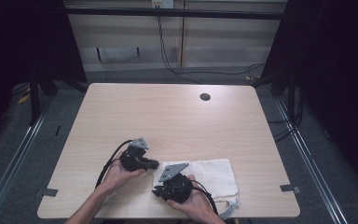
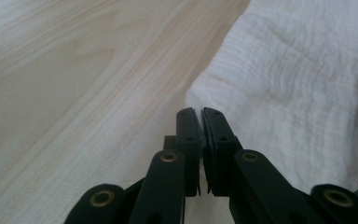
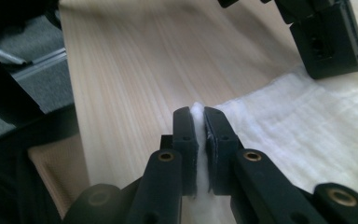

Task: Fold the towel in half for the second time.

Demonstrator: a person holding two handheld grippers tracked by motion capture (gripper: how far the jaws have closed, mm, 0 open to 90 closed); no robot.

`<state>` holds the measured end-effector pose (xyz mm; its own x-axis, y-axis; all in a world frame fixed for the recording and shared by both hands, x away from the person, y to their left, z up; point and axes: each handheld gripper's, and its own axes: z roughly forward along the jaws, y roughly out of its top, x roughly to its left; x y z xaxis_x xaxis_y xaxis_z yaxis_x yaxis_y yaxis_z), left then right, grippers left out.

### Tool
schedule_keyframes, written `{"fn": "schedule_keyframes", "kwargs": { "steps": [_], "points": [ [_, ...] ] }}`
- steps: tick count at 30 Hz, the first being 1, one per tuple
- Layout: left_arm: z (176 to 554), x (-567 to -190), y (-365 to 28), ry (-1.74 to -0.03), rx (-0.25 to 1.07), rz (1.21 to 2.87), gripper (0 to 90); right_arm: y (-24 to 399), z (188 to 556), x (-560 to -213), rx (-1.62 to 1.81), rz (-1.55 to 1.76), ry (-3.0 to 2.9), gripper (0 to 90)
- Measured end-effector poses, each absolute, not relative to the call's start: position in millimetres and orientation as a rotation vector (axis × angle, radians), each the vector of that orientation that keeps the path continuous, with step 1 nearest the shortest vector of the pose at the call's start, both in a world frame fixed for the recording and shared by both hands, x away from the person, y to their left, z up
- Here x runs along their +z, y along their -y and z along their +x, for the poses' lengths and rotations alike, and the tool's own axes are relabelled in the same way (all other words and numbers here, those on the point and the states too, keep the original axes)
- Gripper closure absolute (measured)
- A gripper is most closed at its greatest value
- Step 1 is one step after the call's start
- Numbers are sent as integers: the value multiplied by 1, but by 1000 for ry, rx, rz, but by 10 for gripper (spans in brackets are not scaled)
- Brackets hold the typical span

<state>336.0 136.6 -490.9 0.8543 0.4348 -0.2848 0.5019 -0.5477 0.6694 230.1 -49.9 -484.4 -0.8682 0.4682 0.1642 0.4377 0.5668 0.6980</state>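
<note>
Now both tongs pinch the white cloth (image 1: 212, 175) at lower middle: left gripper (image 2: 201, 112) and right gripper (image 3: 196, 112).

Two bare forearms are seen entering from the bottom edge of the high view. The black two-jaw left gripper (image 1: 154, 164) is held in the left hand (image 1: 116, 175), its jaws pointed towards the right hand. In the left gripper view its jaws are brought nearly together, a thin slit left between the tips. The black two-jaw right gripper (image 3: 200, 112) is held in the right hand (image 1: 193, 203), and its jaws are clamped close, pointed leftward.
</note>
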Motion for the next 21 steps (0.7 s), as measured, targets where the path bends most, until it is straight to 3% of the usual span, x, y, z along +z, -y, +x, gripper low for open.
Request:
{"fn": "schedule_keyframes", "kwargs": {
  "steps": [21],
  "points": [
    [338,-455,-157,-671,-75,2095,855,43,233,-460,1370,778,-2672,845]
  ]
}}
